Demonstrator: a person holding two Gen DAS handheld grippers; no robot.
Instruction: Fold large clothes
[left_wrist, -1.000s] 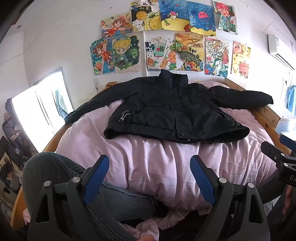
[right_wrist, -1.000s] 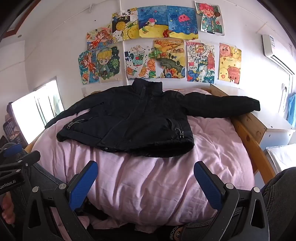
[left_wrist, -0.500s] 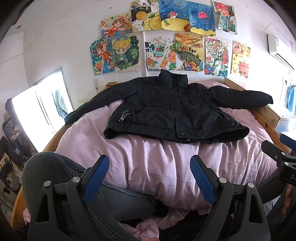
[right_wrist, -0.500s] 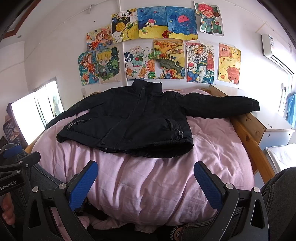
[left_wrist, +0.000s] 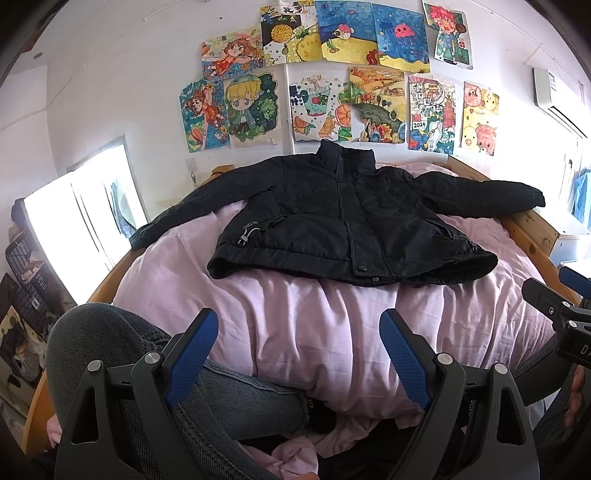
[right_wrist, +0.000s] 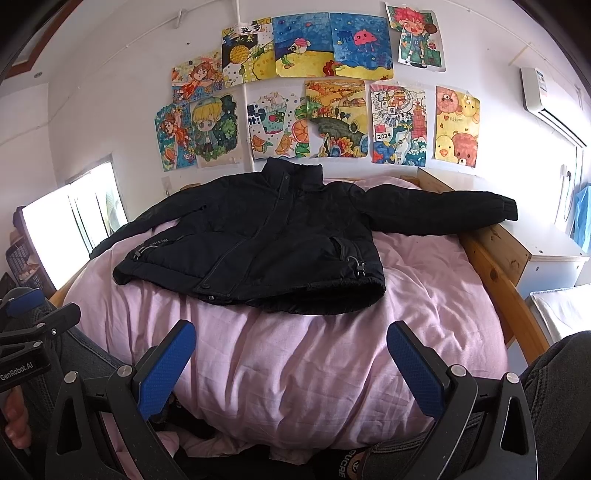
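Nothing has moved since the earlier frames: both grippers parked, jacket untouched. Left wrist view: left gripper jaws wide apart, nothing between them, hovering over the near edge of the pink duvet with a denim knee at 8 o'clock. Black jacket lies face up, zipped, well apart toward 12 o'clock, collar toward the drawings on the wall; its left-hand sleeve runs to 10 o'clock and looks to hang off the bed edge. Risk: pulling the body first could let that sleeve slide off. Right wrist view: right gripper jaws also spread, empty, jacket well apart at 12 o'clock. The other sleeve reaches to 2 o'clock with its cuff over the wooden bed rail; it could snag there on the fold-in. Padded fabric is thick, so a shallow pinch may slip or grab the duvet underneath too. Soft bedding gives no firm crease; the fold may spring back.
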